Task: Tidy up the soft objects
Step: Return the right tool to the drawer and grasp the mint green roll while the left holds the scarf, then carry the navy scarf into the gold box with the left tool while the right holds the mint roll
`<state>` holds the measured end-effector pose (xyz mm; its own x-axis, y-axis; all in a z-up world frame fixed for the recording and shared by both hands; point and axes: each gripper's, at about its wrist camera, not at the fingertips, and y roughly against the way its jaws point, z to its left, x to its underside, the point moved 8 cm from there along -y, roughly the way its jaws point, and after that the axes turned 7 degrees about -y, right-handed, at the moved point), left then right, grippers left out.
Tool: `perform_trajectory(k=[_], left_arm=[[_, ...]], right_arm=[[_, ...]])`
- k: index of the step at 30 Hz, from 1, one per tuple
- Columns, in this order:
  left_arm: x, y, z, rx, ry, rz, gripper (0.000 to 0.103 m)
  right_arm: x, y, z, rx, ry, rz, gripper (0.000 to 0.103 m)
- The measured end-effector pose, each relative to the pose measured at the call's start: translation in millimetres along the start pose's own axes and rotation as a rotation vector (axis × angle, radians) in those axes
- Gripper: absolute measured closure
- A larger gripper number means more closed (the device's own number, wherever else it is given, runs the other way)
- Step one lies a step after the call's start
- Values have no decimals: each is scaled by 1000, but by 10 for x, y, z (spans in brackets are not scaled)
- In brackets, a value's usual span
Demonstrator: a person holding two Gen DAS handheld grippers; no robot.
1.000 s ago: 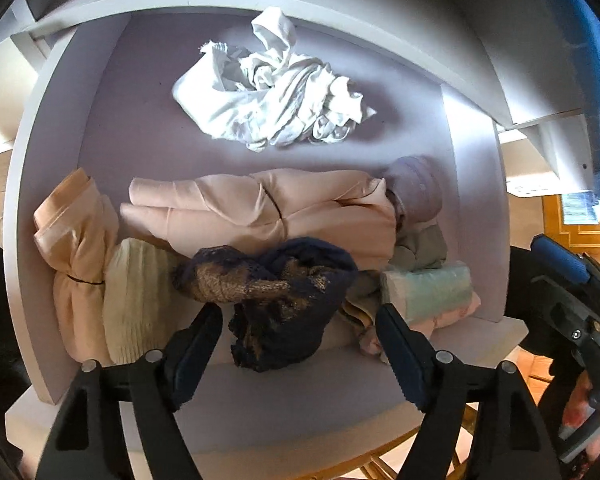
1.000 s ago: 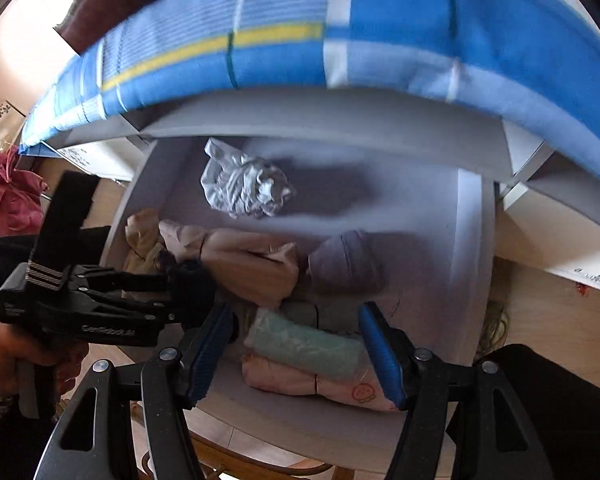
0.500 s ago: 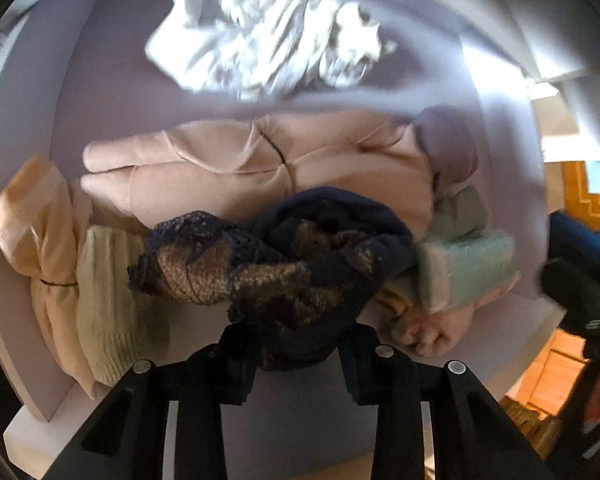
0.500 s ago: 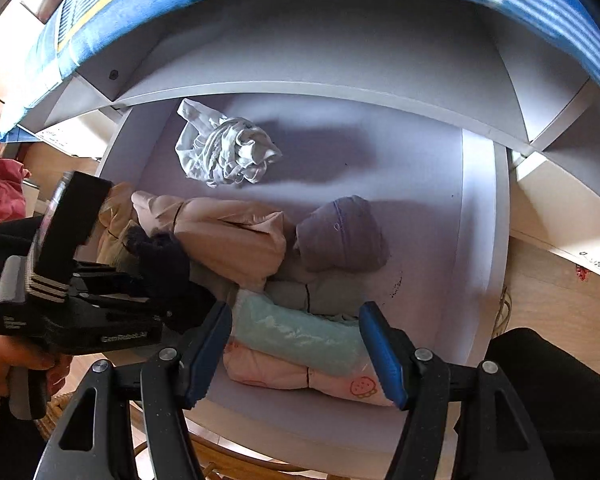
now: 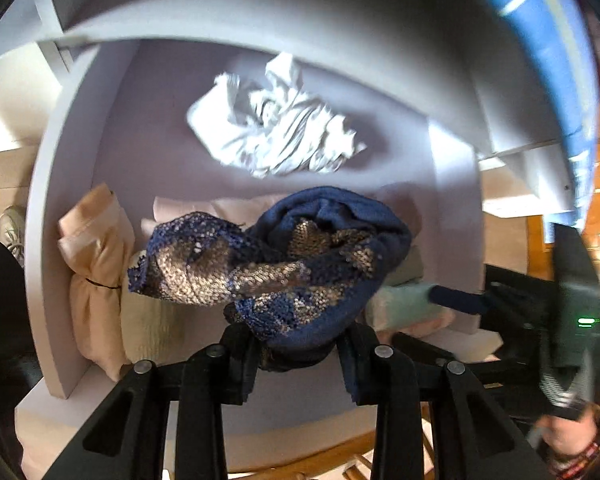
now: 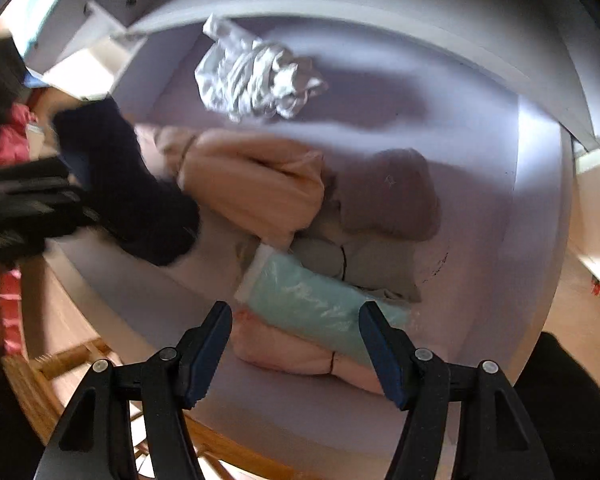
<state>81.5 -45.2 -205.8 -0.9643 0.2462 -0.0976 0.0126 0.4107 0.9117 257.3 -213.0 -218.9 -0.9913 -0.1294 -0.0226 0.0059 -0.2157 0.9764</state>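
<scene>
My left gripper (image 5: 296, 344) is shut on a navy and gold sequined knit (image 5: 284, 256) and holds it lifted above the shelf floor; the knit also shows as a dark blur in the right wrist view (image 6: 140, 200). My right gripper (image 6: 296, 340) is open and empty, hovering over a mint green bundle (image 6: 312, 296) that lies on a pink bundle (image 6: 292, 352). A crumpled white cloth (image 5: 272, 132) lies at the back of the lilac shelf (image 5: 148, 152). Peach rolled garments (image 6: 256, 184) and a mauve bundle (image 6: 388, 196) lie in the middle.
A tied peach roll (image 5: 96, 264) and a cream knit roll (image 5: 148, 328) lie against the left shelf wall (image 5: 56, 208). A grey-green bundle (image 6: 372, 268) sits behind the mint one. A blue fabric (image 5: 548, 40) hangs over the shelf top. A wooden chair frame (image 6: 60, 356) stands below the shelf edge.
My left gripper closed on the sequined knit and lifted it off the pile toward me. My right gripper moved closer over the mint and pink bundles, still open.
</scene>
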Motion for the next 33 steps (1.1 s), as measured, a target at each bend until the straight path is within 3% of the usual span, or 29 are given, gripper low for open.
perform_trajectory(k=[7, 16, 25, 33], left_arm=[[23, 201, -27, 11, -26, -47, 69], [59, 190, 64, -32, -17, -31, 69], [65, 366, 37, -90, -71, -74, 69], [61, 660, -131, -54, -96, -142, 69]], right_arm=[[-11, -121, 36, 76, 86, 11, 36], [18, -244, 84, 151, 153, 23, 36], [72, -339, 18, 166, 96, 43, 42], [10, -310, -339, 161, -72, 43, 50]])
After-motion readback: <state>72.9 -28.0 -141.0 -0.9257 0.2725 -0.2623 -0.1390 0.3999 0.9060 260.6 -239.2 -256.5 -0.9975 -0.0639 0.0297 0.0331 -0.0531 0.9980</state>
